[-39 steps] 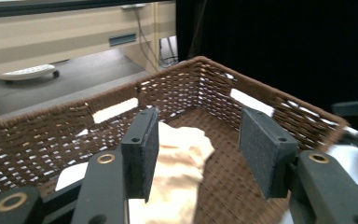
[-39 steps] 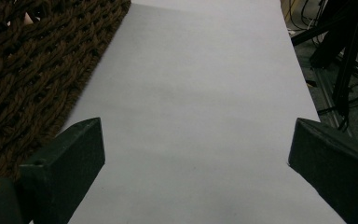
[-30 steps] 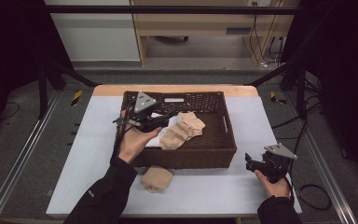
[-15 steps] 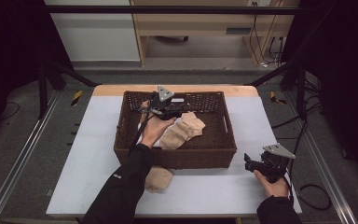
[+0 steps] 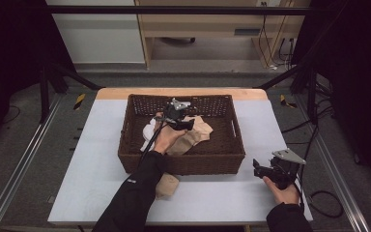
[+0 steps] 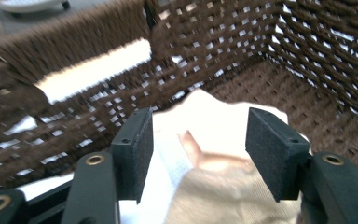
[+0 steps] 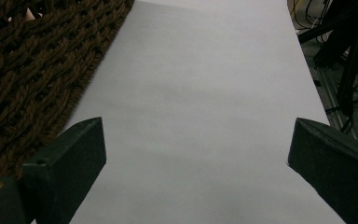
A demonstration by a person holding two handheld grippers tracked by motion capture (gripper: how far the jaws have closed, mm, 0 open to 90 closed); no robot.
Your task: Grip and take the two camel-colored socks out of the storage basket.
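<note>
High view: the dark wicker basket [image 5: 182,162] sits on the grey table top [image 5: 87,145], and the left gripper [image 5: 189,124] hangs inside it near the centre, over a heap of beige cloth [image 5: 199,131] with a white piece [image 5: 149,131] at the heap's nine o'clock. In the left gripper view its two black pads [image 6: 133,149] stand wide apart with nothing pinched; the beige cloth [image 6: 223,186] lies beneath and between them, a white strip [image 6: 168,154] running along the left pad, and whether the pads touch the fabric I cannot tell. The basket's woven wall [image 6: 307,51] rises close at twelve and two o'clock of the jaws, hemming in the space around the gripper. Another beige cloth [image 5: 166,185] lies on the table at six o'clock of the basket, just beside its near wall and partly covered by the person's left sleeve [image 5: 130,200]. The right gripper [image 5: 257,168] rests in the person's hand at four o'clock of the basket, near its corner; in the right gripper view its jaws are spread wide over bare table [image 7: 205,93], gripping nothing, with the basket's side [image 7: 32,70] at ten o'clock.
</note>
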